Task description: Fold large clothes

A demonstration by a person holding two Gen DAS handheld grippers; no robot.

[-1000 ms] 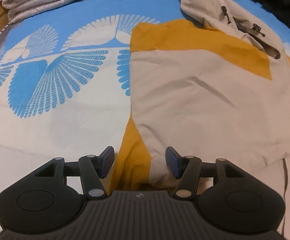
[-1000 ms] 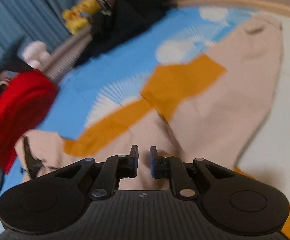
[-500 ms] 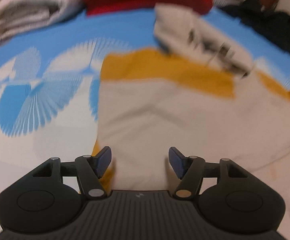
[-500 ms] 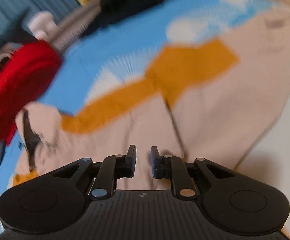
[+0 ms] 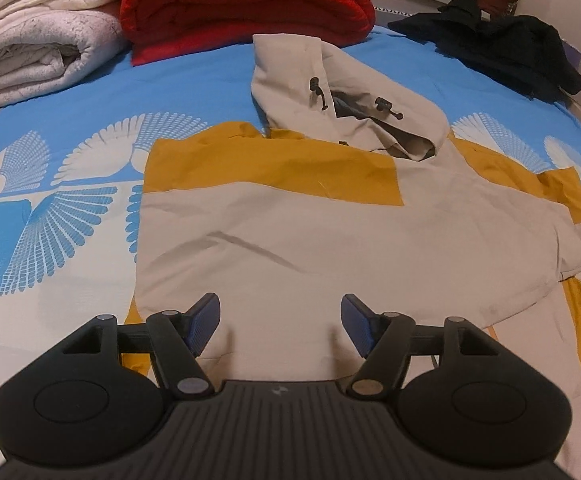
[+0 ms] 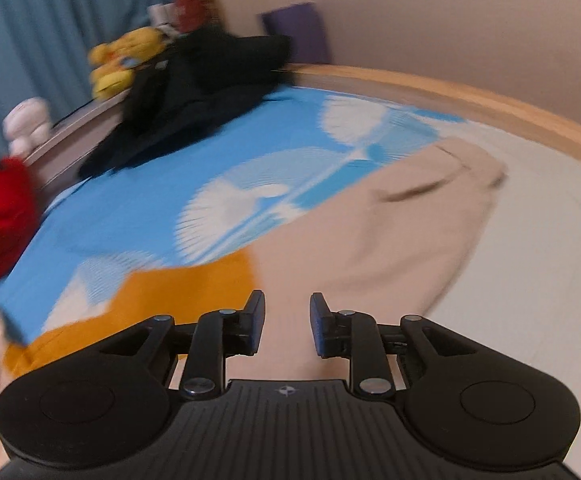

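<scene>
A beige and mustard hooded jacket [image 5: 330, 240] lies flat on the bed, its left side folded over the body and its hood [image 5: 342, 96] toward the far end. My left gripper [image 5: 280, 324] is open and empty, low over the jacket's near hem. In the right wrist view the jacket's right sleeve [image 6: 390, 220] stretches away to the right, with a mustard panel [image 6: 178, 292] on the left. My right gripper [image 6: 286, 326] is partly open and empty, just above the sleeve's beige cloth.
A blue and white patterned bedsheet [image 5: 70, 200] covers the bed. Folded white blankets [image 5: 38, 32] and a red blanket [image 5: 246, 4] lie at the far end. A black garment [image 5: 498, 48] lies at the far right, yellow plush toys [image 6: 126, 60] behind it. A wooden bed rail [image 6: 490, 100] runs along the right.
My left gripper has pulled back and shifted right, so more of the jacket and the far blankets show. My right gripper has swung right toward the sleeve and its jaws have widened.
</scene>
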